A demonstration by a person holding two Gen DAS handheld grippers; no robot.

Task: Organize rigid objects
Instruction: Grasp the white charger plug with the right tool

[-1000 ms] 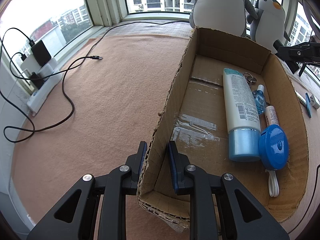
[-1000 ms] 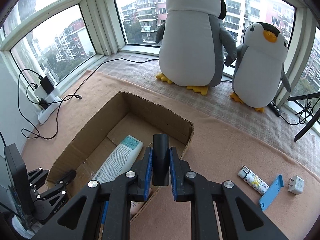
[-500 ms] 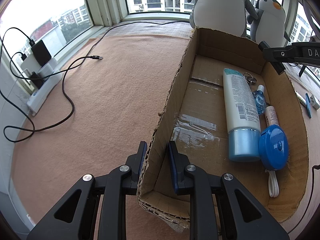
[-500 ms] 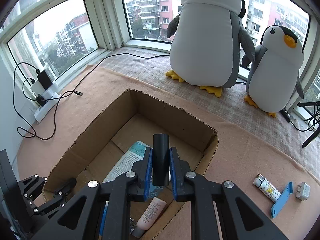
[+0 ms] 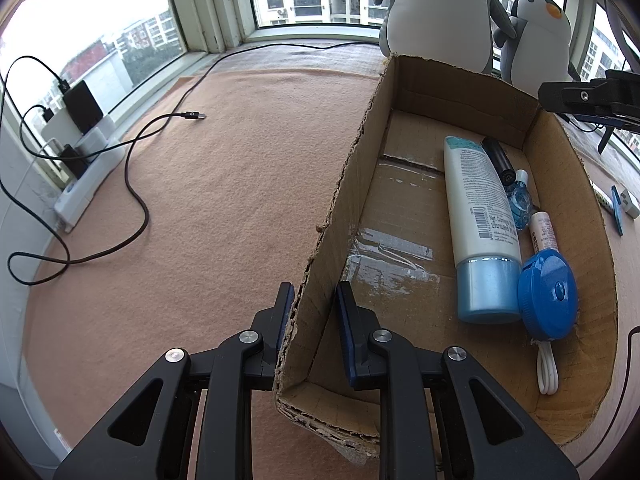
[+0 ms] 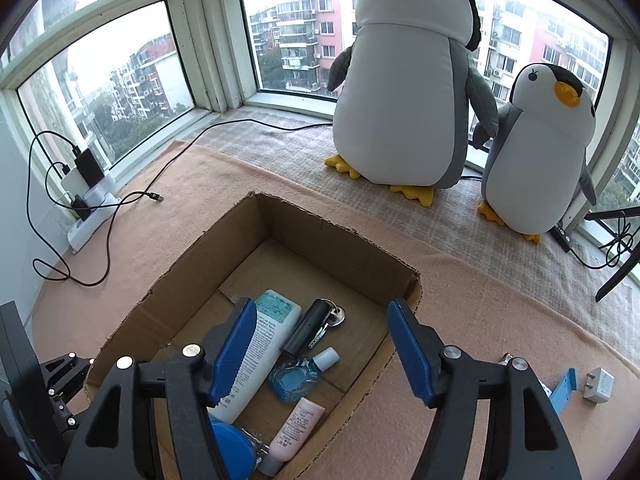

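A shallow cardboard box [image 5: 340,184] [image 6: 344,220] lies on the tan mat. My left gripper [image 5: 314,308] is shut on the box's left wall near its front corner. My right gripper [image 6: 322,334] is wide open and empty above the box. In the box lie a black tube [image 5: 497,156] [image 6: 306,326], a white lotion tube with a blue cap [image 5: 478,216] [image 6: 260,344], a small blue bottle [image 5: 520,196] [image 6: 298,374], a pink tube [image 5: 543,230] [image 6: 296,426] and a round blue case [image 5: 548,294] [image 6: 230,452].
Two plush penguins [image 6: 404,92] [image 6: 536,152] stand behind the box by the window. A power strip with black cables [image 5: 84,160] [image 6: 88,200] lies at the left. A white plug [image 6: 598,384], a blue piece [image 6: 564,392] and a small patterned stick [image 5: 601,196] lie right of the box.
My right gripper moved over the box, opened and let go of the black tube, which now lies in the box beside the lotion tube. My left gripper kept its hold on the wall.
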